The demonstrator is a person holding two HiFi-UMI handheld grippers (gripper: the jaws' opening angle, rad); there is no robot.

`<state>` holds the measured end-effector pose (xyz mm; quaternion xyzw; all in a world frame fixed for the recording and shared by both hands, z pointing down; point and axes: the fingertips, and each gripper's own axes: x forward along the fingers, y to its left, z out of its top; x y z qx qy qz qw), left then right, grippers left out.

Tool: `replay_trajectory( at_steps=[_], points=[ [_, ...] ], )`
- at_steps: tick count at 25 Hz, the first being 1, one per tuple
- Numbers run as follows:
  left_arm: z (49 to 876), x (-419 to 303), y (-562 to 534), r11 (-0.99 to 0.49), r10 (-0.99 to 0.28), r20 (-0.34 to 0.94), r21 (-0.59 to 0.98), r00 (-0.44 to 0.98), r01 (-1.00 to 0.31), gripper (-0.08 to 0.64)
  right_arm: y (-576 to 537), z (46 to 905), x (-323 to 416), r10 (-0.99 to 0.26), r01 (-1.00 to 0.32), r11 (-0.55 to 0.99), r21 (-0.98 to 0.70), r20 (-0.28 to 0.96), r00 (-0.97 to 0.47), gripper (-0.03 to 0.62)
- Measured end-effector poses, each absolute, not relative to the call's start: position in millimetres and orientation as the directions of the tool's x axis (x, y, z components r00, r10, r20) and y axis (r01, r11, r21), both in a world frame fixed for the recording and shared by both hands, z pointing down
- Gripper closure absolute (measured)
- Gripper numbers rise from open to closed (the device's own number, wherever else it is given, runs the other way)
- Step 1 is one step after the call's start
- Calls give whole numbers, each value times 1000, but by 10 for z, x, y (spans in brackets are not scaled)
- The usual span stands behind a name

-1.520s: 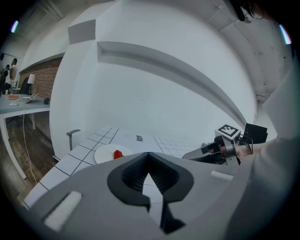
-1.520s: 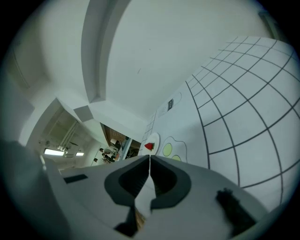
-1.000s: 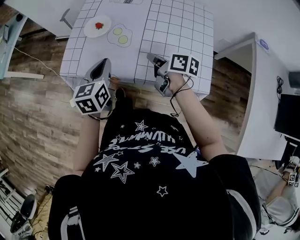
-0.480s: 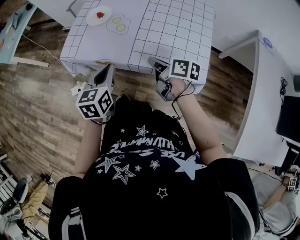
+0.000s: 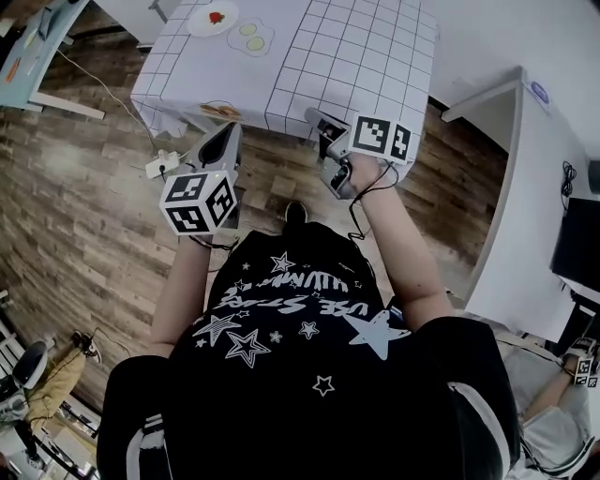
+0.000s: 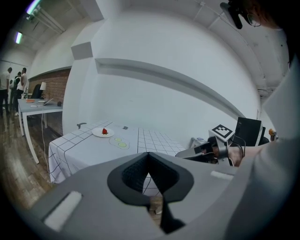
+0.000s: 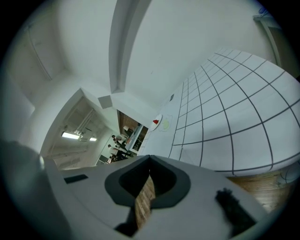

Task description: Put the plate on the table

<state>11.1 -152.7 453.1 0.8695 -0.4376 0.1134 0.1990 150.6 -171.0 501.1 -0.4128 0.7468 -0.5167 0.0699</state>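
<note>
A white plate (image 5: 216,17) with a red strawberry on it rests at the far left of the table (image 5: 375,47), which wears a grid-lined cloth. Next to it lies a flat fried-egg piece (image 5: 250,36). The plate also shows small in the left gripper view (image 6: 103,132) and in the right gripper view (image 7: 157,120). Both grippers hang over the wooden floor, short of the table's near edge. My left gripper (image 5: 228,133) is shut and holds nothing. My right gripper (image 5: 313,115) is shut and empty too, and its tips point at the cloth's hanging edge.
A white desk (image 5: 525,178) stands to the right and another desk (image 5: 37,52) at the far left. A white power strip (image 5: 161,166) with its cable lies on the floor by the table. Several people (image 6: 14,89) stand far off.
The table has slid up and away in the head view. Both grippers have drawn back from its near edge and now hang over the floor. Their jaws stay shut.
</note>
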Motion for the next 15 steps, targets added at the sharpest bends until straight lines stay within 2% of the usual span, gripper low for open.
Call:
replay_trajectory(
  at_steps=[9,15],
  points=[
    [4484,-237,-804,-512,-743,339,266,577,-816,551,-1068,4783,1106,-667,-596,253,-762,309,-678,579],
    [4374,-305,-398,-489,-750,341,291,567,-822,551,-660,4663,1000,-643,-592,268,-760,317,-697,580]
  ],
)
